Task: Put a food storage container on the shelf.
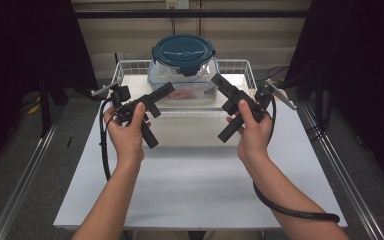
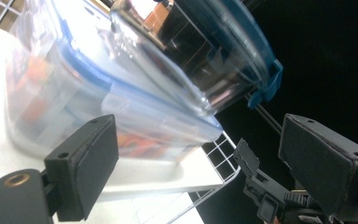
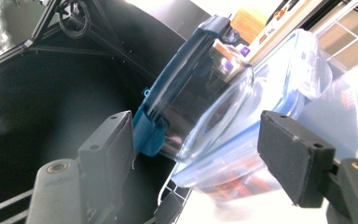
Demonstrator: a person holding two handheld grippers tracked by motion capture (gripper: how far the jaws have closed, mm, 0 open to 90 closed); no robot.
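White table (image 1: 200, 190), two stacked containers (image 1: 182, 75)

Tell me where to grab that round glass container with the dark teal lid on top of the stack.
Probably grip the round container by its glass wall just under the lid, left gripper and right gripper closing in from opposite sides. It sits upright on the rectangular box, sides exposed.
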